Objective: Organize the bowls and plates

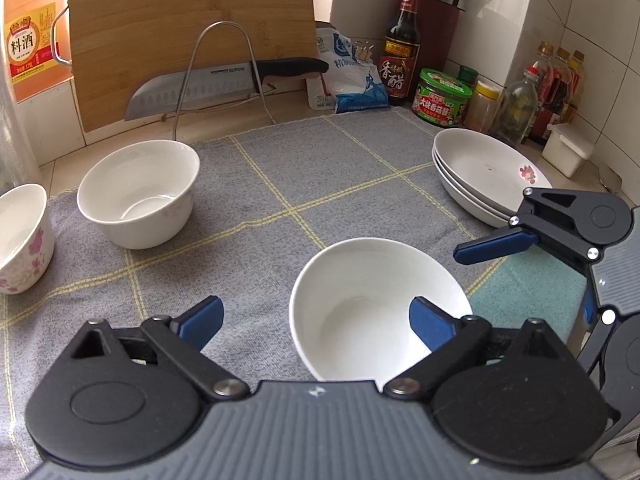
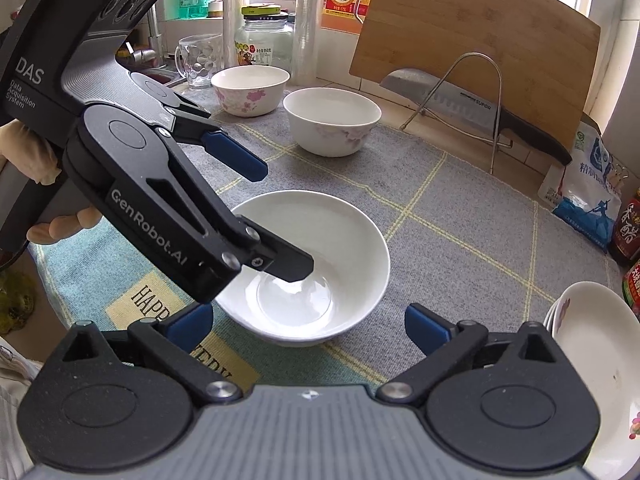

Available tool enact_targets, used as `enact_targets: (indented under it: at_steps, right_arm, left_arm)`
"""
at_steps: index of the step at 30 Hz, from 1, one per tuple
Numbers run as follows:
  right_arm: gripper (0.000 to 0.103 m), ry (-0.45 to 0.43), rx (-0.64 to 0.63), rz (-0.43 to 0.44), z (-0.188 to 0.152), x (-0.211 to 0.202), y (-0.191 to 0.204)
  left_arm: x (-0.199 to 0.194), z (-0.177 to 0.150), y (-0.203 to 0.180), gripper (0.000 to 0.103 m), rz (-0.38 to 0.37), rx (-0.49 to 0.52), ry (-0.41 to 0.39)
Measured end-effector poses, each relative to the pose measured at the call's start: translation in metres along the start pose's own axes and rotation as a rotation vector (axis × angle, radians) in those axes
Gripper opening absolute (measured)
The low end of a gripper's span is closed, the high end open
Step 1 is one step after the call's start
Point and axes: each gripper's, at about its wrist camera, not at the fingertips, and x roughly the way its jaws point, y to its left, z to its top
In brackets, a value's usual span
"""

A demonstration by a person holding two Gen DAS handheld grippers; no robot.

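Observation:
A plain white bowl [image 1: 372, 300] [image 2: 320, 264] sits on the grey checked cloth [image 1: 280, 184]. My left gripper [image 1: 316, 320] [image 2: 276, 216] is open, with one finger inside the bowl and the other outside its left rim. My right gripper [image 2: 308, 328] is open and empty just in front of the bowl; it shows at the right of the left wrist view [image 1: 496, 244]. A second white bowl [image 1: 140, 196] [image 2: 332, 120] and a pink-flowered bowl [image 1: 22, 236] [image 2: 250, 90] stand farther back. A stack of white plates [image 1: 484, 176] [image 2: 600, 360] is on the right.
A knife [image 1: 208, 86] lies on a wire rack in front of a leaning cutting board [image 1: 180, 24]. Sauce bottles and jars [image 1: 440, 96], a salt bag [image 1: 352, 76] and a small white box [image 1: 568, 148] line the back right. A glass mug [image 2: 198, 60] and jar stand back left.

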Motion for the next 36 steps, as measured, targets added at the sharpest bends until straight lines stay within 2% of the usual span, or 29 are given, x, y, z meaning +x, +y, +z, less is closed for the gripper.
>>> enact_targets:
  at_steps: [9,13,21,26,36]
  right_arm:
    - [0.103,-0.063,-0.062,-0.008,0.029,-0.004,-0.005]
    - [0.103,-0.089,-0.088,-0.014,0.05,0.005,-0.012]
    - [0.103,-0.088,-0.132,0.01,0.089,0.041,-0.024]
    - [0.103,-0.066,-0.138,0.042,0.107,0.07,-0.032]
    - [0.103,-0.045,-0.182,0.053,0.133,0.112,-0.039]
  left_arm:
    - [-0.026,0.018,0.053,0.101,0.162,-0.007,-0.078]
    - [-0.03,0.03,0.077,0.101,0.19,0.002,-0.103]
    - [-0.012,0.056,0.105,0.102,0.195,0.037,-0.118]
    - [0.008,0.066,0.12,0.102,0.189,0.048,-0.097]
    - [0.047,0.084,0.139,0.101,0.168,0.058,-0.051]
